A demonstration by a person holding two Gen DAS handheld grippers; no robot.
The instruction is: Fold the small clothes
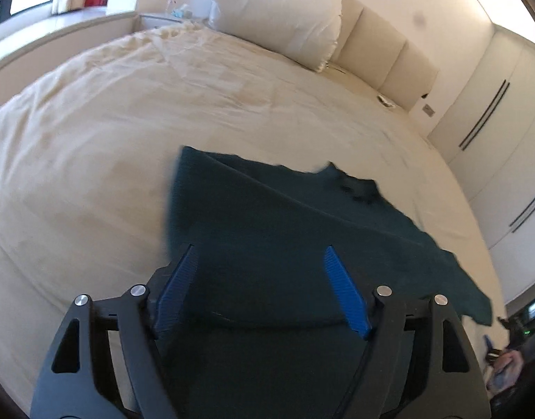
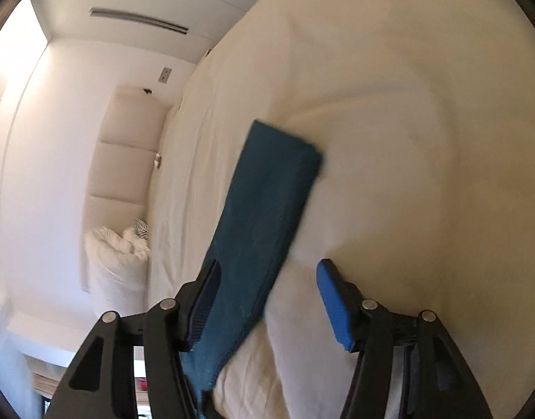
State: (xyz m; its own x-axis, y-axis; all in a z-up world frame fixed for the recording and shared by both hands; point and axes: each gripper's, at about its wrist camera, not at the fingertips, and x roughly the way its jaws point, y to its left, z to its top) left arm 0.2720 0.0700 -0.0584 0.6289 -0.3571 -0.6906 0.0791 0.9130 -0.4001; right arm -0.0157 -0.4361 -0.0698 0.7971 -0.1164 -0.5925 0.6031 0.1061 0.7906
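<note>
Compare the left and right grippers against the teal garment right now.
The left gripper hovers over the teal garment with both pads clear; the right gripper has cloth lying against one pad. The left looks along the bed; the right view is rolled sideways. Both stand open, gripping nothing.

The near end of the teal garment [image 2: 264, 230] is lost behind the right gripper [image 2: 267, 300], its far corner smeared by blur. Clutter [image 1: 508, 356] at the left view's edge can't be made out.
</note>
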